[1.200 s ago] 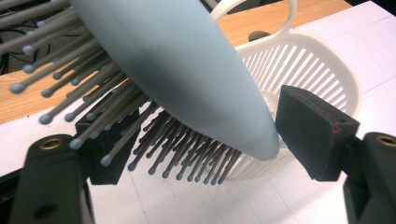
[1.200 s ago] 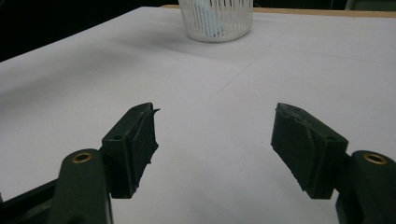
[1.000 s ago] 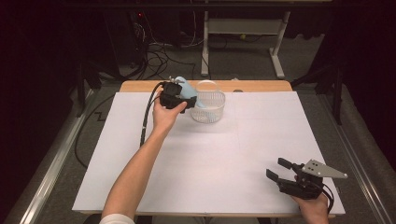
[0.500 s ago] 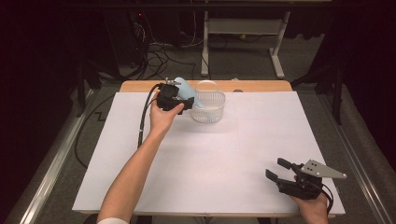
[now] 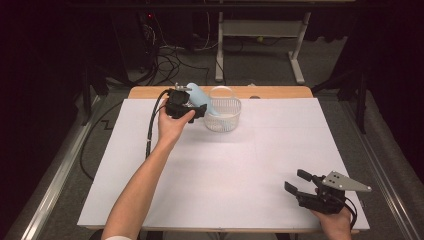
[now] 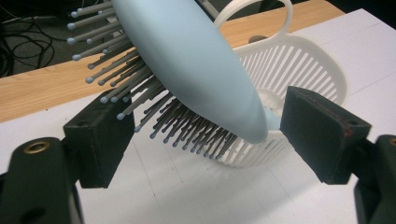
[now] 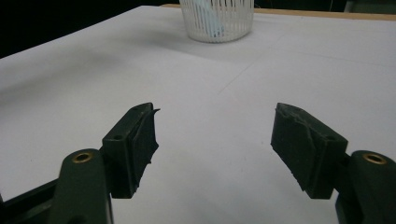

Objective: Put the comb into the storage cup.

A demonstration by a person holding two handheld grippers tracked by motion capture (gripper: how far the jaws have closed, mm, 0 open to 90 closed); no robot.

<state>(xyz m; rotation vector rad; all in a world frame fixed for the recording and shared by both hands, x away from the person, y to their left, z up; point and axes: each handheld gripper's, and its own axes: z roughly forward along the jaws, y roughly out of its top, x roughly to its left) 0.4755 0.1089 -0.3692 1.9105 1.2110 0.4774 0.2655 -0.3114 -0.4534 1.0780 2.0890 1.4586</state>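
A light blue hairbrush [image 6: 187, 56] with grey bristles leans tilted over the rim of a white slatted basket [image 6: 299, 60], its lower end inside. My left gripper [image 6: 210, 133] straddles the brush head. Its jaws have just been opening: the bristle tips brush one pad [image 6: 100, 140], while the other pad [image 6: 322, 133] stands clear of the brush's back. From above, the left gripper [image 5: 185, 106] sits just left of the basket [image 5: 223, 115], with the brush [image 5: 199, 97] slanting into it. Near the front right corner my right gripper [image 5: 297, 180] is open with nothing between its fingers [image 7: 215, 135].
A white sheet [image 5: 225, 165] covers the table, and a wooden strip [image 5: 280, 92] shows along its far edge. The left gripper's black cable [image 5: 150, 125] trails across the sheet's left part. The basket [image 7: 217, 18] stands far ahead of the right gripper.
Hardly anything differs in the high view. The left hand stays beside the basket with the brush leaning in, and the right gripper has kept its place.
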